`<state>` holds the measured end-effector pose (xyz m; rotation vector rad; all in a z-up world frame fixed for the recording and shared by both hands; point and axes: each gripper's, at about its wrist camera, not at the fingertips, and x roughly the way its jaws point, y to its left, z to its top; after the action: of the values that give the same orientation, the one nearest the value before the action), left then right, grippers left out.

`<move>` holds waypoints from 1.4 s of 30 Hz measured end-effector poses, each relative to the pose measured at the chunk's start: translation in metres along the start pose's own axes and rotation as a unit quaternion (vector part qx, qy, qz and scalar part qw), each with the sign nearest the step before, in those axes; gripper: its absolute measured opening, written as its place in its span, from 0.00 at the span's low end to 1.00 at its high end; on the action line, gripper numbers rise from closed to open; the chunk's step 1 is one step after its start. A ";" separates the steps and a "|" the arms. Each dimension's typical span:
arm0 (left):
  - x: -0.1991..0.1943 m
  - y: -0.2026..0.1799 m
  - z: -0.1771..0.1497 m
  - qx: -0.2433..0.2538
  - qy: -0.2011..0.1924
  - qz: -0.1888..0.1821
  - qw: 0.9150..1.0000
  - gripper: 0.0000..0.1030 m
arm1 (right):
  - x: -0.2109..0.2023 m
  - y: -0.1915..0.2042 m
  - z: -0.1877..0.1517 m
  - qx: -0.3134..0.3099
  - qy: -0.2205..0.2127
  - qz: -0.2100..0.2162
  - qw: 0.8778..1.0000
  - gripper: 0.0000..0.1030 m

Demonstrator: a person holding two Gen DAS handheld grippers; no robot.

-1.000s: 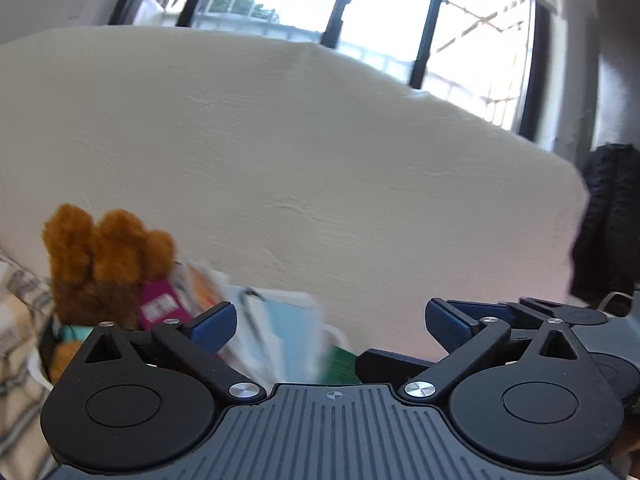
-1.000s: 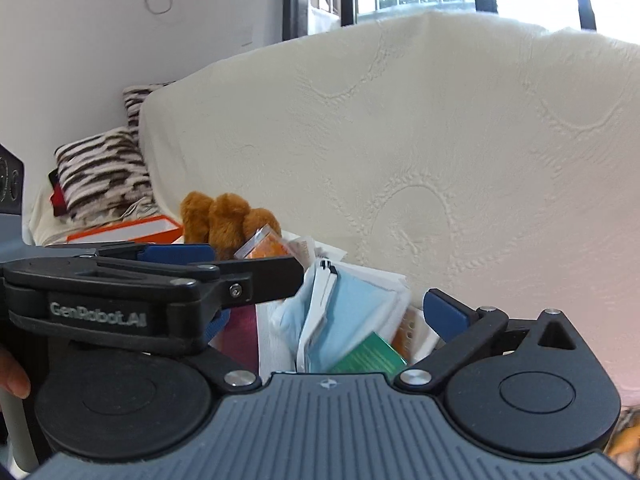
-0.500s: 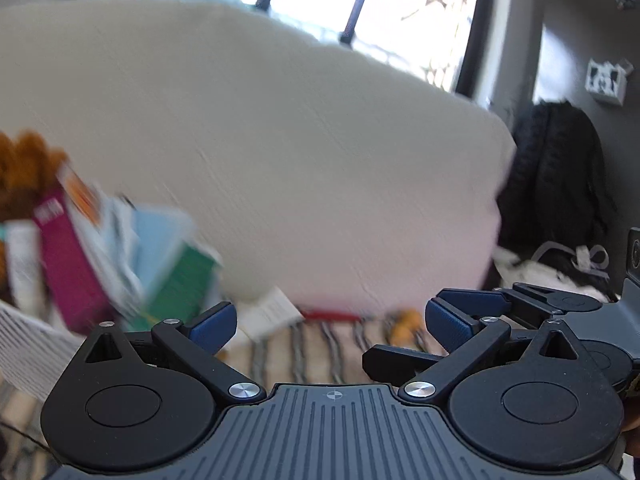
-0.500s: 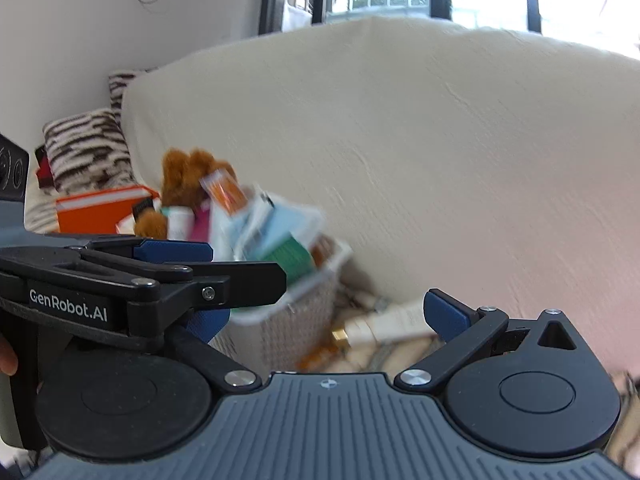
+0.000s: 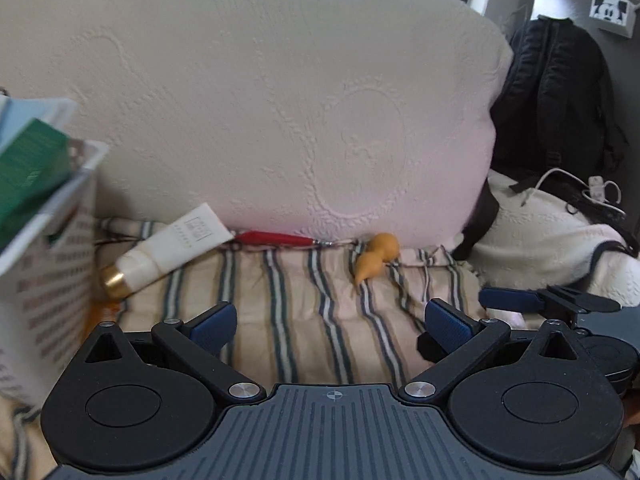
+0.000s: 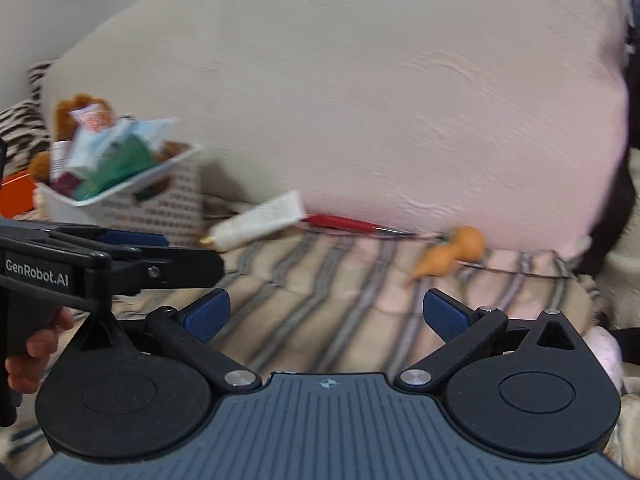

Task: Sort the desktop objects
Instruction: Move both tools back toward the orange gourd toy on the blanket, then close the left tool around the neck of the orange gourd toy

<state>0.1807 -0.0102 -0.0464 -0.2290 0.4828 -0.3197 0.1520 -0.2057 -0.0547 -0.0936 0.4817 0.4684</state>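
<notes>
A white tube with a gold cap (image 5: pixel 168 248) (image 6: pixel 260 222), a red pen (image 5: pixel 276 238) (image 6: pixel 346 224) and an orange gourd-shaped toy (image 5: pixel 376 258) (image 6: pixel 448 254) lie on a striped cloth (image 5: pixel 304 312) (image 6: pixel 320 292) against a cream cushion. A white perforated basket (image 5: pixel 52 280) (image 6: pixel 160 196), full of packets and a brown plush, stands at the left. My left gripper (image 5: pixel 330 322) is open and empty above the cloth. My right gripper (image 6: pixel 326 314) is open and empty, short of the toy. The left gripper shows in the right wrist view (image 6: pixel 120 256).
A large cream cushion (image 5: pixel 280 100) (image 6: pixel 380 100) backs the cloth. A black backpack (image 5: pixel 560 92) and a white blanket with a cable (image 5: pixel 552 220) lie at the right. An orange box (image 6: pixel 16 196) and a striped pillow (image 6: pixel 20 132) are at the far left.
Both views have tilted down and swung right. The basket has slid to the left edge and the tube, pen and orange toy have come into view. Both grippers stay open.
</notes>
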 end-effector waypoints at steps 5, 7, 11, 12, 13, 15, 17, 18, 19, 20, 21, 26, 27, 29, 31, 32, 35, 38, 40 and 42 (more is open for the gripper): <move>0.037 0.012 0.010 -0.034 0.001 0.021 0.999 1.00 | 0.027 -0.033 0.003 0.030 0.008 -0.037 0.999 0.93; 0.051 0.016 0.013 -0.037 0.002 0.029 0.999 0.98 | 0.045 -0.040 0.006 0.038 0.011 -0.050 0.998 0.89; 0.079 0.020 0.017 -0.020 0.006 0.044 0.999 0.96 | 0.076 -0.058 0.009 0.067 0.023 -0.057 0.996 0.78; 0.084 0.021 0.018 -0.019 0.005 0.045 0.999 0.96 | 0.084 -0.062 0.009 0.076 0.025 -0.058 0.995 0.77; 0.090 0.023 0.018 -0.022 0.003 0.046 0.999 0.96 | 0.091 -0.066 0.010 0.085 0.025 -0.058 0.994 0.76; 0.100 0.027 0.018 -0.030 0.003 0.045 0.999 0.96 | 0.104 -0.072 0.011 0.103 0.030 -0.061 0.992 0.75; 0.111 0.030 0.017 -0.028 0.003 0.049 0.998 0.96 | 0.119 -0.078 0.010 0.114 0.037 -0.069 0.990 0.74; 0.115 0.031 0.017 -0.026 0.000 0.051 0.998 0.96 | 0.124 -0.082 0.009 0.117 0.035 -0.073 0.990 0.72; 0.119 0.032 0.018 -0.025 -0.001 0.053 0.998 0.96 | 0.129 -0.084 0.008 0.120 0.033 -0.077 0.989 0.71; 0.123 0.034 0.018 -0.026 0.001 0.056 0.998 0.96 | 0.133 -0.087 0.006 0.127 0.034 -0.076 0.988 0.71; 0.126 0.036 0.018 -0.030 0.003 0.058 0.998 0.96 | 0.136 -0.090 0.005 0.132 0.035 -0.076 0.988 0.71; 0.138 0.041 0.013 -0.032 0.010 0.051 0.998 0.96 | 0.147 -0.102 0.001 0.155 0.026 -0.087 0.984 0.65; 0.139 0.040 0.011 -0.029 0.012 0.050 0.998 0.96 | 0.149 -0.105 0.000 0.164 0.023 -0.088 0.982 0.64; 0.140 0.041 0.008 -0.026 0.014 0.048 0.998 0.96 | 0.152 -0.107 -0.001 0.164 0.019 -0.094 0.982 0.59; 0.140 0.042 0.007 -0.026 0.018 0.044 0.999 0.96 | 0.153 -0.107 -0.002 0.150 0.019 -0.098 0.984 0.51; 0.140 0.044 0.006 -0.027 0.019 0.041 0.999 0.96 | 0.151 -0.105 -0.002 0.145 0.016 -0.094 0.985 0.42; 0.139 0.043 0.006 -0.031 0.021 0.035 0.999 0.95 | 0.145 -0.097 -0.004 0.102 0.017 -0.075 0.992 0.37; 0.137 0.039 0.007 -0.027 0.023 0.030 0.999 0.95 | 0.132 -0.093 -0.007 0.087 0.015 -0.043 0.995 0.37; 0.137 0.034 0.006 -0.023 0.026 0.026 0.999 0.95 | 0.122 -0.088 -0.009 0.078 0.012 -0.019 0.997 0.37; 0.135 0.033 0.005 -0.027 0.026 0.018 0.999 0.92 | 0.115 -0.080 -0.010 0.063 0.017 0.003 0.998 0.37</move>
<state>0.3046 -0.0265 -0.1077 -0.2653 0.5474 -0.2773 0.2746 -0.2314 -0.1187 0.0214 0.5445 0.4421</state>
